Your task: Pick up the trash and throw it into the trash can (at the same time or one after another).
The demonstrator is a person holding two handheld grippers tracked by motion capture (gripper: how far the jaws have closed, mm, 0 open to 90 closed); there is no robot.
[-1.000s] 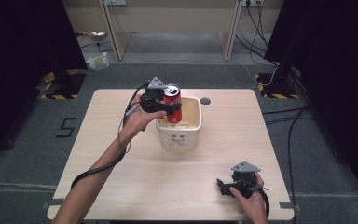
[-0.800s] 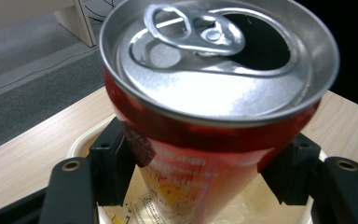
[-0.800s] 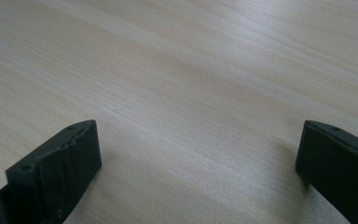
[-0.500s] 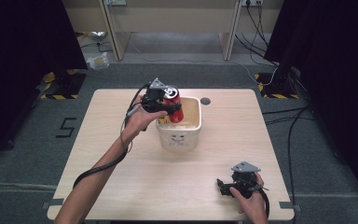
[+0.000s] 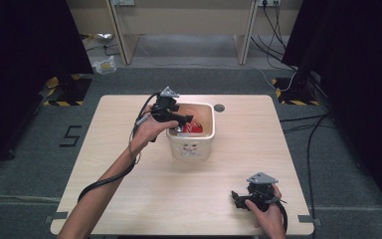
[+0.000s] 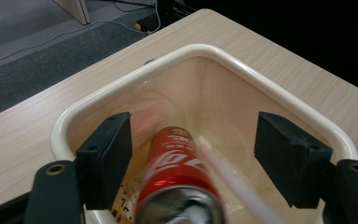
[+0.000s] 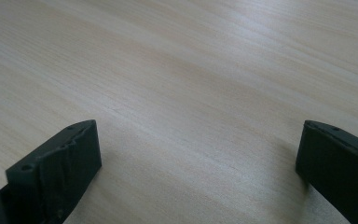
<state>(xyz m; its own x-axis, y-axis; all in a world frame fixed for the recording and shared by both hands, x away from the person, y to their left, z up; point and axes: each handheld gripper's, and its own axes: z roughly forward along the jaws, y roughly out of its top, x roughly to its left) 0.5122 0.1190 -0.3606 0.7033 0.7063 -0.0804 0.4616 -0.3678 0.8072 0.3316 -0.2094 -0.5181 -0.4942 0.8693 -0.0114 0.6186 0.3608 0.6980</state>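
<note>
A red soda can (image 5: 193, 128) is inside the cream plastic bin (image 5: 191, 149) at the middle of the table. In the left gripper view the can (image 6: 177, 172) is blurred, its silver end toward the camera, and touches neither pad. My left gripper (image 5: 186, 119) hovers over the bin's left rim (image 6: 98, 100); its jaws have just been opening and now stand open (image 6: 193, 140) around the can without pressing it. My right gripper (image 5: 236, 197) rests low near the table's front right, open (image 7: 198, 144) over bare wood with nothing between its fingers.
The bin has a printed front and some yellow-marked item at its bottom (image 6: 121, 205). A round cable hole (image 5: 219, 107) lies in the wooden table (image 5: 258, 139) behind the bin. Desk legs and cables stand on the floor beyond.
The left gripper held the can upright above the bin before; now the can has left the jaws and dropped into the bin. The right gripper has stayed in place.
</note>
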